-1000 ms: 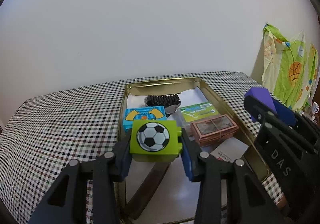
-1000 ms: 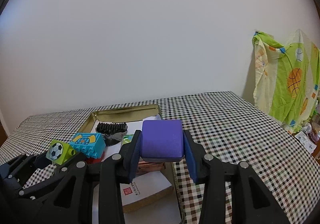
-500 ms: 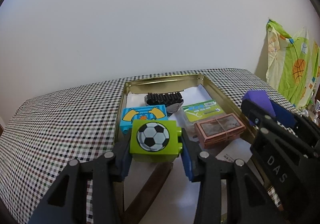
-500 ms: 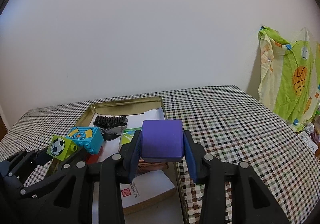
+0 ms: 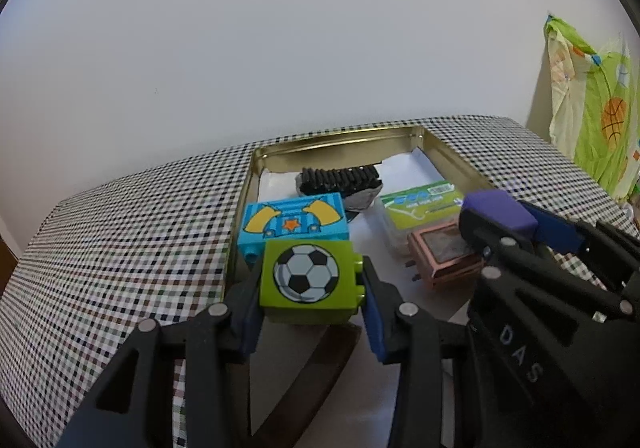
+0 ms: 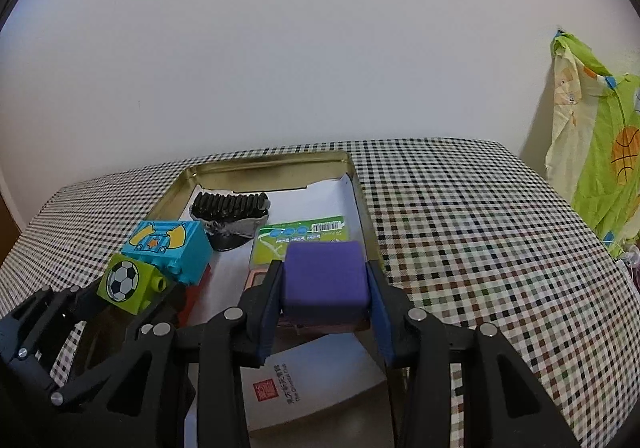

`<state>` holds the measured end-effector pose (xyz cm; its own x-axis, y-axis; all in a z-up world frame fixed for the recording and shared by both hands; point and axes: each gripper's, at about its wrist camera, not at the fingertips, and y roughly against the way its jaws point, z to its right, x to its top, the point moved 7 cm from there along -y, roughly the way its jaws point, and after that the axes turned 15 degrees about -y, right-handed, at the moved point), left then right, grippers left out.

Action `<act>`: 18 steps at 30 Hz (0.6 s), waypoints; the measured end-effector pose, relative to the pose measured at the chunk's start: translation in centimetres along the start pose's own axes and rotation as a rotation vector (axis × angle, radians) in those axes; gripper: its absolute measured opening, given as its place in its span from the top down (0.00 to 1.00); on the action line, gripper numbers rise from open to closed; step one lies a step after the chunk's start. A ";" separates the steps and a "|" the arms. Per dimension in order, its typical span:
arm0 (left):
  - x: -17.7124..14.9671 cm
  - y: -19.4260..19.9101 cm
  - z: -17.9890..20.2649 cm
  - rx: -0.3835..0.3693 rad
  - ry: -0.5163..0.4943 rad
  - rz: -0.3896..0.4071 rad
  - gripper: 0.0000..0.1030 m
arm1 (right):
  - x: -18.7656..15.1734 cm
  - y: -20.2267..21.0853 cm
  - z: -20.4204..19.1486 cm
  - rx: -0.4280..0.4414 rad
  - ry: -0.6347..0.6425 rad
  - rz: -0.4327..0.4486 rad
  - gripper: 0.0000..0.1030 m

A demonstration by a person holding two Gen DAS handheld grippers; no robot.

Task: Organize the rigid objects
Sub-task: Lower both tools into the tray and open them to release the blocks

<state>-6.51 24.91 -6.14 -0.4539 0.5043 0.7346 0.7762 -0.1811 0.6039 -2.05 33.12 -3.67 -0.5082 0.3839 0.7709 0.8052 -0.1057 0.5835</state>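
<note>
- Over the near end of the gold tray [image 5: 340,145], the left tool [image 5: 312,290] is closed on a green block [image 5: 308,280], its blue pads pressed to the block's two sides.
- The block's football picture faces up toward the left wrist camera; two studs show on its right side, by the right pad.
- The green block is held clear of the tray floor, just in front of a blue block [image 5: 294,221] that stands inside the tray by its left wall.
- The blue block carries yellow shapes and an orange star; from the right wrist view it sits on something red [image 6: 196,292].
- The right tool [image 6: 324,290] is clamped on a purple block [image 6: 324,276], one pad on each side, held above the tray's right part.
- Under and behind the purple block lie a green-and-white packet [image 6: 300,234] and a copper-toned flat piece [image 5: 444,256], side by side on the white paper [image 6: 320,193] that lines the tray.
- A black ribbed piece [image 6: 230,205] lies near the tray's far wall.
- Nearer the cameras, a white box with a red stamp [image 6: 312,388] rests in the tray, below the right tool.
- A dark brown strip [image 5: 312,376] runs slantwise under the left tool.
- The tray rests on a checked worktop [image 6: 480,228]; a green and yellow cloth [image 6: 600,151] hangs at far right.
</note>
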 end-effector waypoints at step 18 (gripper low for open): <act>-0.3 -0.8 -0.3 0.012 -0.023 -0.063 0.60 | -0.4 -0.5 -1.3 0.043 -0.007 -0.032 0.58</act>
<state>-7.16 24.68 -6.77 -0.4919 0.5334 0.6881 0.7517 -0.1385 0.6448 -2.65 31.82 -3.94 -0.5322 0.3930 0.7498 0.8009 -0.0532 0.5964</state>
